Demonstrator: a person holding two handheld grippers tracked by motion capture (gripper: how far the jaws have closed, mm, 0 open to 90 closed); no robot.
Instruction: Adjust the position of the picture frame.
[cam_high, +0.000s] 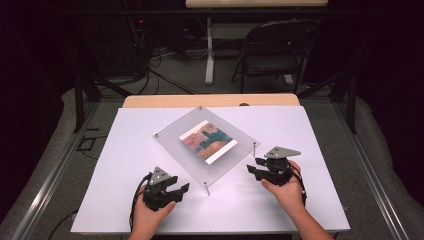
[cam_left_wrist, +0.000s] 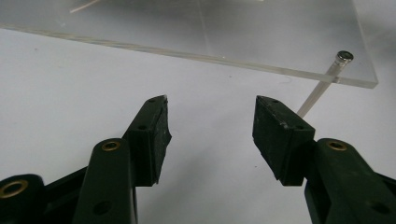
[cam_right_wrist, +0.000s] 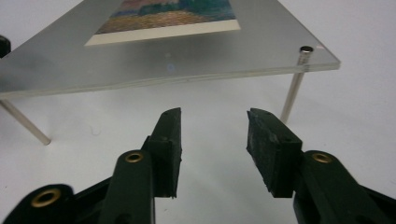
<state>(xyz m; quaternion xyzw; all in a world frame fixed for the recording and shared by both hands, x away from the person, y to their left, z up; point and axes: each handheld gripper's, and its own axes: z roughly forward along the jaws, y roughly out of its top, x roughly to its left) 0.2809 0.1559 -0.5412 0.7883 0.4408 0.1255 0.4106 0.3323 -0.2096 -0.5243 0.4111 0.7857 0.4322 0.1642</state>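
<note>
**Inspector:** Where did the work piece stand?

**Recorder:** A clear acrylic panel (cam_high: 200, 145) stood raised on thin metal legs at the middle of the white table sheet (cam_high: 125, 200), turned so that its corners pointed near, far, left and right. A colourful print (cam_high: 207, 140) lay flat within it, toward the middle.

**Inspector:** And the left gripper?

**Recorder:** The left gripper (cam_high: 179, 190) was held low over the sheet at the near left, just beside the panel's near-left edge and apart from it. In the left gripper view its jaws stood roughly half open, with only bare sheet between them; the panel edge and one metal leg (cam_left_wrist: 322, 84) lay beyond the tips.

**Inspector:** The right gripper?

**Recorder:** The right gripper (cam_high: 253, 167) was at the right, its tips pointing left toward the panel's right corner, near the leg (cam_high: 254, 150) there but not touching it. In the right gripper view the jaws were parted about midway and gripped nothing; the panel's underside, the print (cam_right_wrist: 168, 18) and a capped leg (cam_right_wrist: 294, 88) showed ahead.

**Inspector:** Contact with the panel?

**Recorder:** None by either gripper.
</note>
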